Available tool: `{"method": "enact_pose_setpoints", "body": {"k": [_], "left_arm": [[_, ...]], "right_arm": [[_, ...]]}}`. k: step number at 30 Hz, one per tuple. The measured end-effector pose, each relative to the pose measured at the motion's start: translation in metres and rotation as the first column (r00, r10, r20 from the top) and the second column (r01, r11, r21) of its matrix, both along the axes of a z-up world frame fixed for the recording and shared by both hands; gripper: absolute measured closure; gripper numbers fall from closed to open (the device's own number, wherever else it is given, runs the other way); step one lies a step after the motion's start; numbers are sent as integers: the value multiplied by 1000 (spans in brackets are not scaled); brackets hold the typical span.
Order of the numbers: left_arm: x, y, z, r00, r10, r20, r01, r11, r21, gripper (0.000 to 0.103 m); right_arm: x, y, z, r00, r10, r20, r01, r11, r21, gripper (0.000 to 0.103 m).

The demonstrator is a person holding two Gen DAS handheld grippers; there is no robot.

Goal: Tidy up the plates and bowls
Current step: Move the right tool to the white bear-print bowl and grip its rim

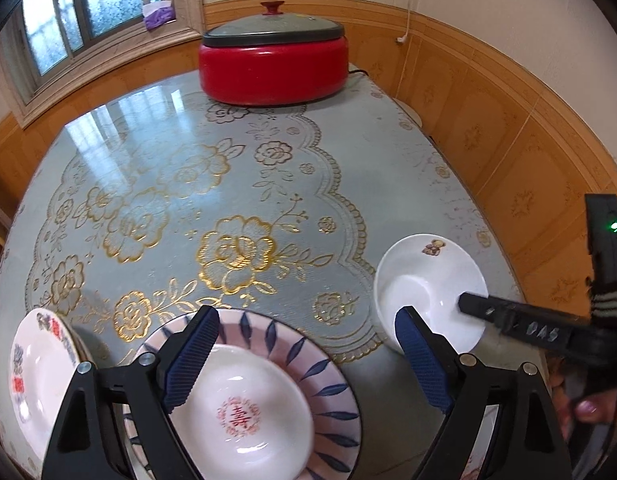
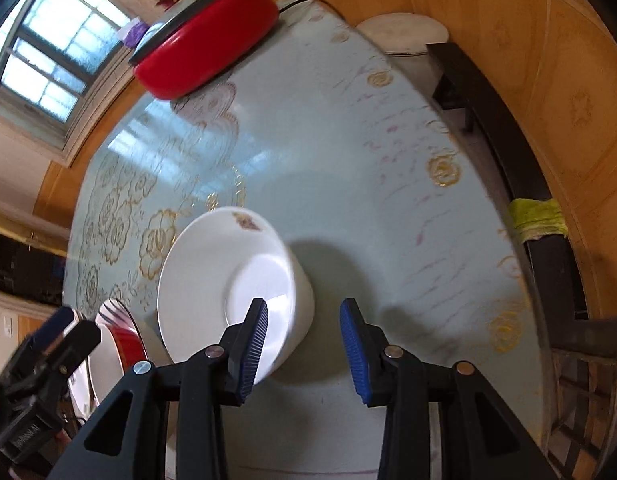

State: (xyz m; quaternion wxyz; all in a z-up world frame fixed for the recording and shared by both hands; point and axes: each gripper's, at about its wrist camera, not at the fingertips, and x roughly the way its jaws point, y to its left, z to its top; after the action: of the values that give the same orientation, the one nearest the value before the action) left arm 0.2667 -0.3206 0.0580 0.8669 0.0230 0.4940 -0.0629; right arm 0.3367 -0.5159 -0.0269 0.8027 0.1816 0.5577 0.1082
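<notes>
White bowl [image 1: 430, 288] at the table's near right, plain inside, small brown bear print under the far rim; foot on the cloth, tilted slightly in the right wrist view. Right gripper [image 2: 303, 346] at its near rim, fingers apart: left finger [image 2: 254, 344] over the inside, right finger outside the wall, neither seen pressing. Left gripper [image 1: 308, 360] fingers wide apart, nothing between, above a striped plate [image 1: 328, 380] carrying a white dish [image 1: 244, 412] with a red character at centre. Patterned plate [image 1: 36, 368] just beside, at the near left edge.

Left wrist view only: the striped plate's blue leaf pattern, the dish's mark, wall sockets. Right wrist view only: dark bench [image 2: 520, 176] along the table's right side with a yellow-green cloth [image 2: 538, 218], round stool top [image 2: 402, 34] past the far corner.

Red lidded pot [image 1: 272, 68] at the far edge. Broad bare tablecloth [image 1: 228, 168] between pot and dishes. Bowl near the right edge.
</notes>
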Motion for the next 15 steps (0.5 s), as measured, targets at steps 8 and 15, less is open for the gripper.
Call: {"method": "enact_pose_setpoints", "body": {"k": [8, 15], "left_arm": [[13, -13, -9, 1000, -26, -9, 27, 1000, 14, 13], [26, -14, -20, 999, -18, -35, 19, 999, 30, 17]], "right_arm": [[13, 18, -19, 1000, 19, -22, -19, 1000, -14, 79], [30, 24, -27, 999, 33, -13, -33, 999, -41, 91]]}}
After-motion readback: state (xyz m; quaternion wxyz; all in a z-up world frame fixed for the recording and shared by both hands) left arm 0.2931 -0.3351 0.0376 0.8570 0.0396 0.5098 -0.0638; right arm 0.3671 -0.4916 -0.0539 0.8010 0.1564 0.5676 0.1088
